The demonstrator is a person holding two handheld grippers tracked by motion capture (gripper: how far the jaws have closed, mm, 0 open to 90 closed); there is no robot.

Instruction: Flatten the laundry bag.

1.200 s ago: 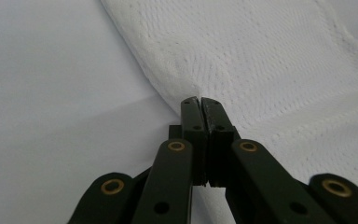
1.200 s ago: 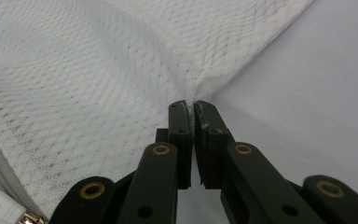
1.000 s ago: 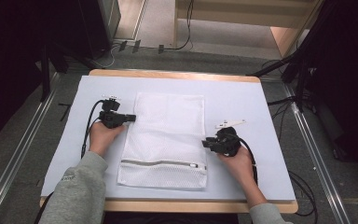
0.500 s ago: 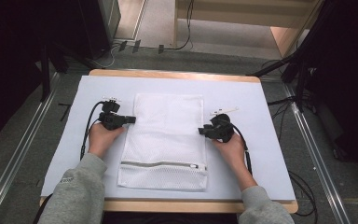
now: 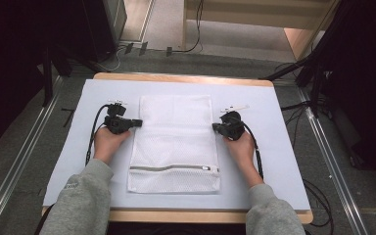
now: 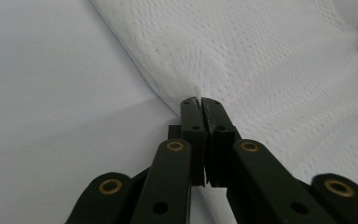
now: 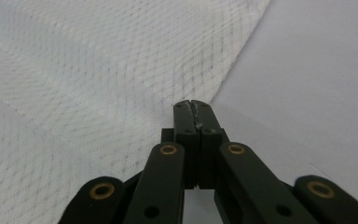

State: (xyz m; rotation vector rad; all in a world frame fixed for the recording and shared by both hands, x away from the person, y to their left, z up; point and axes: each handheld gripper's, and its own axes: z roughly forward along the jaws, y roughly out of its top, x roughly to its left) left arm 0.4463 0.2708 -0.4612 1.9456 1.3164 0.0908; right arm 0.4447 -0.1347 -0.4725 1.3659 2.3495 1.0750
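both jaws are clenched: your left gripper (image 5: 136,122) pinches the mesh bag's (image 5: 175,142) left edge, your right gripper (image 5: 215,127) its right edge. bag lies mid-mat (image 5: 274,147), gripped, not yet lifted.

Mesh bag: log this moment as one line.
mesh bag flat on white mat, zipper end nearest person | left gripper shut on bag's left edge | right gripper shut at bag's right edge
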